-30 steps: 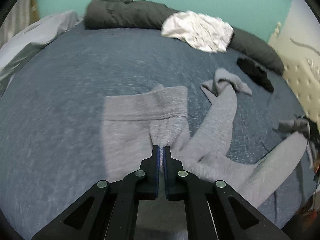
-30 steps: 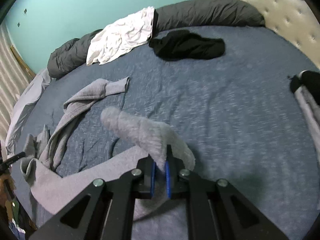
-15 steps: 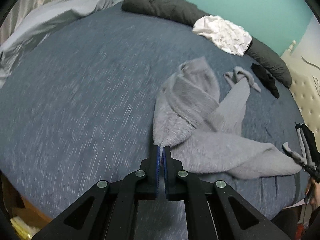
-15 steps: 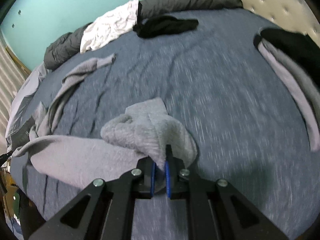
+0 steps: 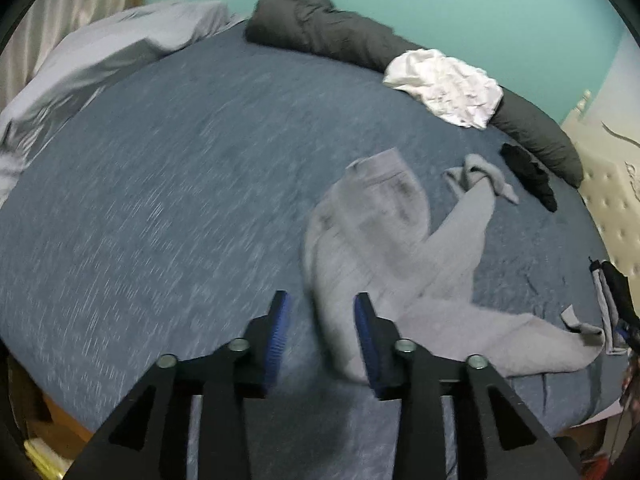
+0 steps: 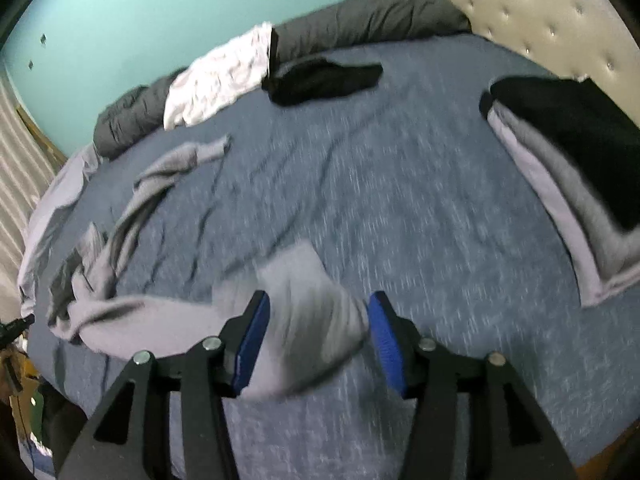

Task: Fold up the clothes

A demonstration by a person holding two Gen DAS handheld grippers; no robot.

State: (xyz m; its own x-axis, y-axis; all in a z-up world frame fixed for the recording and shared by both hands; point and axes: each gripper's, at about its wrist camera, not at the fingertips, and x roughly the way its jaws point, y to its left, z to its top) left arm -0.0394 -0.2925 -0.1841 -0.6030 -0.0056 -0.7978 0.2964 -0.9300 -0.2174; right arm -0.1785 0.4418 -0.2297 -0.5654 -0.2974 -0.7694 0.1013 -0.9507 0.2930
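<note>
The left gripper point(image 5: 320, 322) has its jaws about half apart and opening; the waist end of the soft light-grey fleece trousers point(image 5: 372, 248) lies between them, close against the right-hand pad, and neither pad presses on it. The right gripper point(image 6: 316, 326) is likewise opening, jaws at middling width, with a blurred trouser-leg end point(image 6: 308, 312) loose between the pads, gripped by neither.

From the left jaws the trousers run up and away across the blue-grey bed sheet point(image 5: 160, 200), waistband farthest ahead, one leg reaching ahead to the right, the other stretching out to the right of the jaws. From the right jaws the garment trails leftwards in a long band, its second leg angled ahead-left.

A second ago, and half a second ago, both sets of jaws were shut on the cloth; now they have let go. Ahead of the right jaws lie a black garment point(image 6: 324, 80), a crumpled white one point(image 6: 220, 80) and, to the right, a folded stack point(image 6: 580, 184).
</note>
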